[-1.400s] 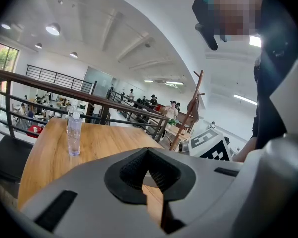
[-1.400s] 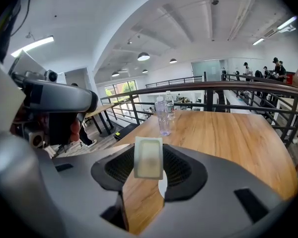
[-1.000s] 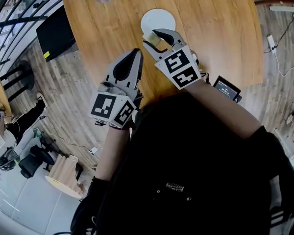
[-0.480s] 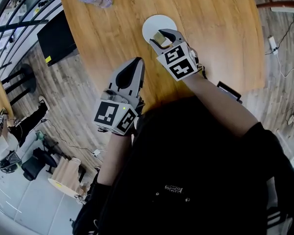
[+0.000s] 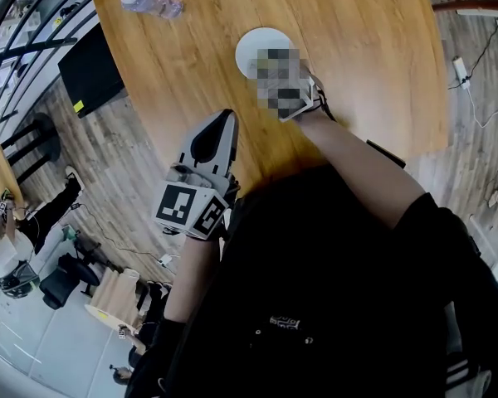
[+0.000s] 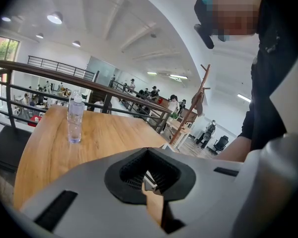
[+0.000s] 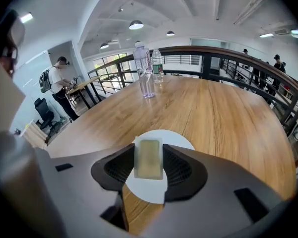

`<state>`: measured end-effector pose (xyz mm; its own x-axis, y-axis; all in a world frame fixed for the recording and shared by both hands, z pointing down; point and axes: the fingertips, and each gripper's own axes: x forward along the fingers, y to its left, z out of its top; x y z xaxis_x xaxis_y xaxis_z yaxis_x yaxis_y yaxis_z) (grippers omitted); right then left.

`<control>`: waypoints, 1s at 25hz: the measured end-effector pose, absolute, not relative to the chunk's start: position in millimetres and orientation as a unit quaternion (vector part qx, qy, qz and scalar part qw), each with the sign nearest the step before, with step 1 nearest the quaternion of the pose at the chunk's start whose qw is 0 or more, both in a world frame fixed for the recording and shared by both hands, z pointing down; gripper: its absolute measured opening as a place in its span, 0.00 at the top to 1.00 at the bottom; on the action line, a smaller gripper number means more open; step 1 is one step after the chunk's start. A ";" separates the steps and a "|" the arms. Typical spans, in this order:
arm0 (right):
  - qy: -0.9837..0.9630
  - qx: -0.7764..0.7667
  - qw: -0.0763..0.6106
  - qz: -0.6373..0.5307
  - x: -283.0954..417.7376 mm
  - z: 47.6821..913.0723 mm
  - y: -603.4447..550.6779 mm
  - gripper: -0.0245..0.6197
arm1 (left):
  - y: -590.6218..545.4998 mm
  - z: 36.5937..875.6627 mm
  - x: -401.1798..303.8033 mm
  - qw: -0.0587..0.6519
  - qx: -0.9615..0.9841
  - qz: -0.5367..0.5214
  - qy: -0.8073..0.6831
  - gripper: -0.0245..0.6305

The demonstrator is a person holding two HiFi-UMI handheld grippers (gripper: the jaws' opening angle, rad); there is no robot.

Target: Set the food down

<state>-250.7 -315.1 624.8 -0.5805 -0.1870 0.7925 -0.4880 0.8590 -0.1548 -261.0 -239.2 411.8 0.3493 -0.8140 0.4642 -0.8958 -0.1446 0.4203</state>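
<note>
- Pinching the food (image 7: 148, 163), the right gripper (image 7: 149, 153) has its jaws set partway apart, with one pad pressed on each side of it.
- Food is a pale, flat, rectangular block, standing on end between the jaws at the centre of the right gripper view.
- White round plate (image 7: 150, 191) lies on the wooden table (image 7: 218, 113), directly behind and below the block in that view. Whether the block touches the plate I cannot tell.
- In the head view the plate (image 5: 251, 46) sits at upper centre of the frame, and the person's right forearm reaches up to it from the lower right.
- Left gripper (image 5: 221, 131) is below and left of the plate, over the table's near edge and well apart from the plate.
- Left gripper view shows its jaws pressed together with nothing between them.
- Clear water bottle (image 6: 75, 119) stands upright on the table at left of the left gripper view, far from both grippers.
</note>
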 end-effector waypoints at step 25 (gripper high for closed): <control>-0.843 0.150 0.498 0.134 -246.1 666.1 -307.0 0.54 | -230.8 418.9 -264.0 0.337 0.754 0.058 -0.561 0.95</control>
<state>-246.1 -307.0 666.1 -0.4580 -0.1193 0.8809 -0.3869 0.9189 -0.0767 -264.0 -230.8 418.9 0.3632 -0.8072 0.4654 -0.8852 -0.1431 0.4427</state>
